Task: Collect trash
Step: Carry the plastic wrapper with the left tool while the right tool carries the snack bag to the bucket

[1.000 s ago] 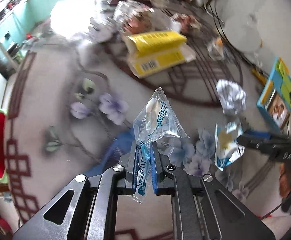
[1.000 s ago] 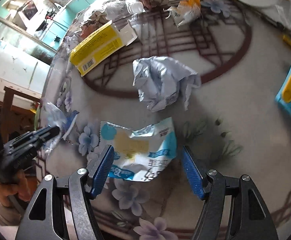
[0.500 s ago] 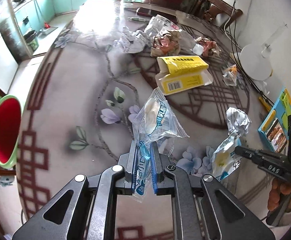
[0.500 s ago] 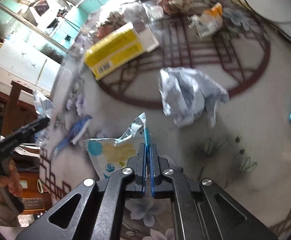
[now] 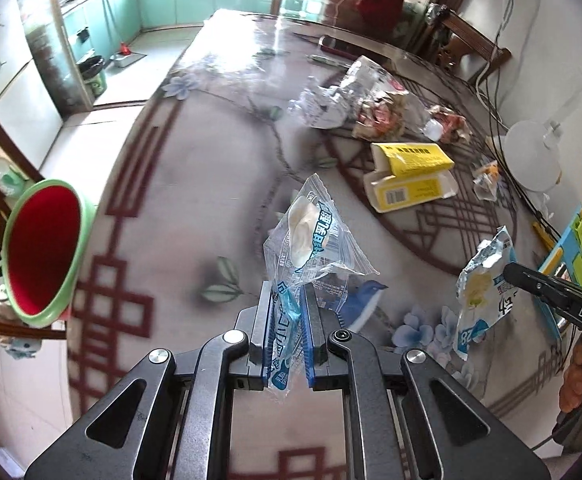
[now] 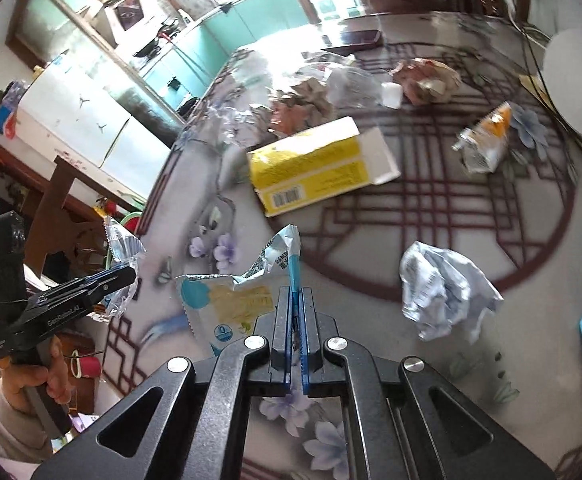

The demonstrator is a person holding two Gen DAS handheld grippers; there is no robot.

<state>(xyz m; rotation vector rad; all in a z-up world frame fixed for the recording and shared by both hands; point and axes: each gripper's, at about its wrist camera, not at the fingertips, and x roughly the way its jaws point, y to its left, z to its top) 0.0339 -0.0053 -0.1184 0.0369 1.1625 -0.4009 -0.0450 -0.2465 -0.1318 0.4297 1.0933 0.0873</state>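
Observation:
My left gripper (image 5: 287,296) is shut on a clear plastic wrapper (image 5: 311,240) with blue print, held above the patterned table (image 5: 195,200). My right gripper (image 6: 297,292) is shut on a white, blue and yellow snack bag (image 6: 227,300), lifted off the table. That snack bag (image 5: 483,284) also shows at the right of the left wrist view, hanging from the right gripper (image 5: 511,270). In the right wrist view the left gripper (image 6: 129,274) holds the clear wrapper (image 6: 121,244) at the far left. A red bin with a green rim (image 5: 43,248) stands off the table's left edge.
More trash lies on the table: a yellow carton (image 6: 315,164), a crumpled white paper (image 6: 447,288), an orange-and-silver wrapper (image 6: 485,140) and a pile of wrappers (image 5: 363,100) at the far side. A white round base (image 5: 533,156) with cables and a blue box (image 5: 571,252) sit on the right.
The right gripper shut on the snack bag and lifted it off the table. The left gripper moved with the clear wrapper, so the red bin now appears larger at the left.

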